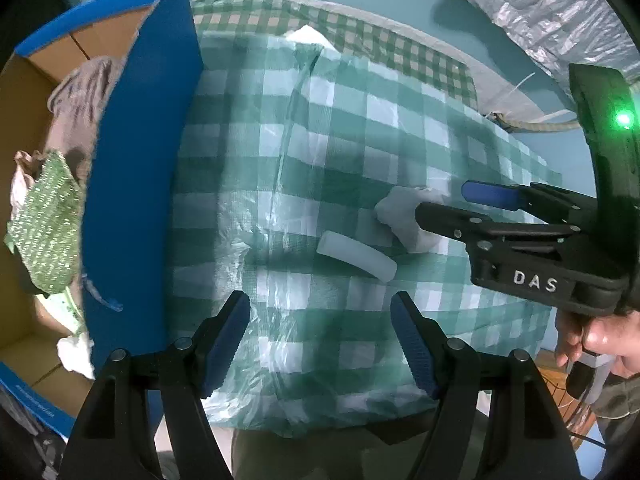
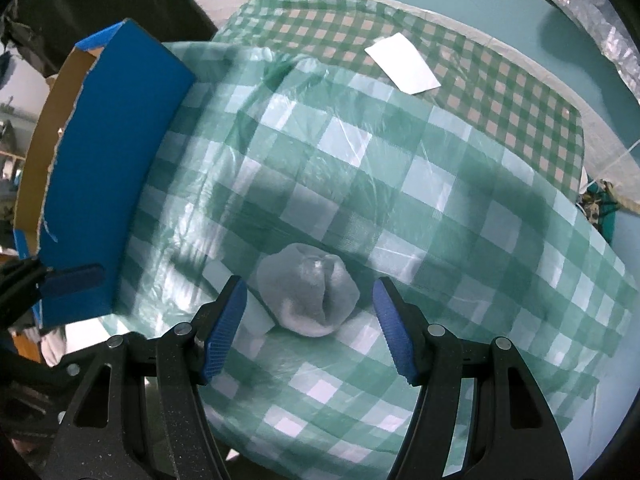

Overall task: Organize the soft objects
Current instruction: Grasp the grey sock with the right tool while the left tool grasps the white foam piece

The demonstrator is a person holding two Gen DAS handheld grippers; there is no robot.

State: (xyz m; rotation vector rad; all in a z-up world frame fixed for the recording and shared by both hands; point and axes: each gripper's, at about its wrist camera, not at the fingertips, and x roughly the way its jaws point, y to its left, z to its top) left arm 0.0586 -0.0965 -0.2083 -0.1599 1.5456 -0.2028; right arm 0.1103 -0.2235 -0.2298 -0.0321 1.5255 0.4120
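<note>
Sock ball [image 2: 307, 294] between the wide-open right gripper [image 2: 308, 328] fingers, low centre of the right wrist view, on the green checked plastic cover [image 2: 440, 208].
White foam strip [image 1: 357, 256] lies just beside it; left gripper [image 1: 320, 340] gapes empty; blue cardboard box [image 1: 136, 168] of cloths at left; "DAS" on the right gripper's body.

A home: checked tablecloth [image 2: 400, 184], cardboard box [image 1: 132, 160] holding clothes.

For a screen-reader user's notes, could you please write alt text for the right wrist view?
The open right claw straddles a rolled pale grey sock lying on a green-and-white checked plastic cover. A blue cardboard box stands at the left, and a white card lies farther back.
</note>
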